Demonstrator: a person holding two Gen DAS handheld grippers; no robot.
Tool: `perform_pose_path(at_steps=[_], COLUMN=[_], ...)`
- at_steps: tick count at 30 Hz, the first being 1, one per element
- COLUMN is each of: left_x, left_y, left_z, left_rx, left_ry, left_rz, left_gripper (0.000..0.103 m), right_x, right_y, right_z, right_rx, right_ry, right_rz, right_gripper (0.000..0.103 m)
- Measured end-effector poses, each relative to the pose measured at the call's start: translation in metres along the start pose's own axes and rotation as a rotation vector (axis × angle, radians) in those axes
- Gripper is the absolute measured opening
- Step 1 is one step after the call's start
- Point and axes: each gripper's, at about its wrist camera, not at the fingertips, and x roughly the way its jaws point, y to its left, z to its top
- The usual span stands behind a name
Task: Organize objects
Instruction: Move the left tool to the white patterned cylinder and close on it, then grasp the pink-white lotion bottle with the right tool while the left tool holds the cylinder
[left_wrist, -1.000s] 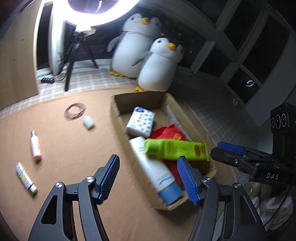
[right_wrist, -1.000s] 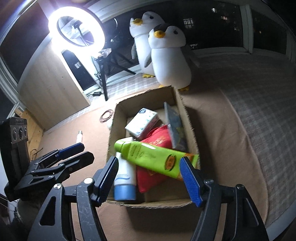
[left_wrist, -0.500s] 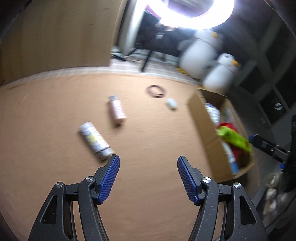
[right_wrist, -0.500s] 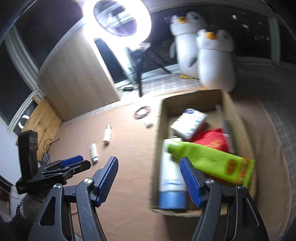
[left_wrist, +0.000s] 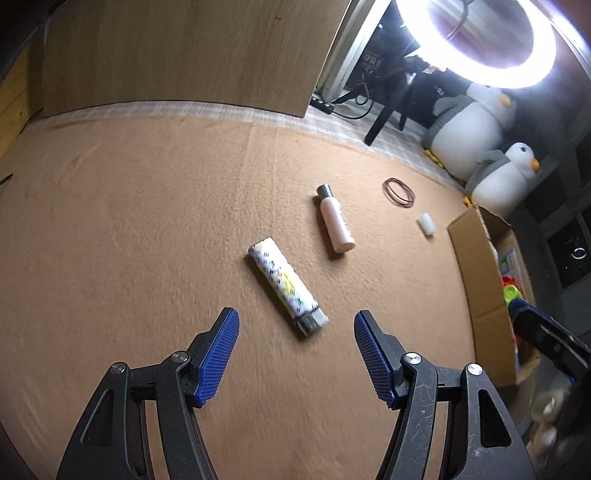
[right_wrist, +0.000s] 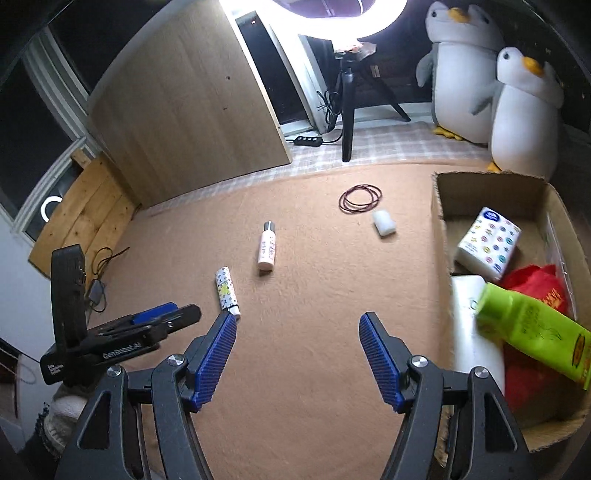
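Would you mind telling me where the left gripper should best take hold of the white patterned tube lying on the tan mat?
Grip the white patterned tube around its mid-body, coming down from above. It lies flat on the tan mat, long and narrow, so the jaws of the left gripper should probably close across its short width. They stand open, likely wide enough. The clear cap end looks narrower and perhaps less secure.
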Motion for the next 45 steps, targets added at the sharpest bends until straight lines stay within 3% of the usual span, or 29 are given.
perform_pose_path(at_steps=[8, 16, 25, 45], left_x=[0.041, 0.055, 0.047, 0.012], left_y=[-0.007, -0.01, 0.009, 0.064], left_z=[0.02, 0.022, 0.019, -0.019], left_rx=[0.004, 0.073, 0.079, 0.024], left_ry=[0.033, 0.046, 0.043, 0.043], left_rz=[0.05, 0.116, 0.115, 0.057], left_gripper=[0.065, 0.043, 0.023, 0.022], right_x=[0.019, 0.027, 0.053, 0.151], right_y=[-0.001, -0.013, 0.0, 0.053], right_z=[0.003, 0.01, 0.029, 0.064], right_rx=[0.042, 0.058, 0.007, -0.151], right_ry=[0.027, 0.041, 0.07, 0.185], right_rz=[-0.012, -0.034, -0.035, -0.074], right_gripper=[0.066, 0.066, 0.066, 0.065])
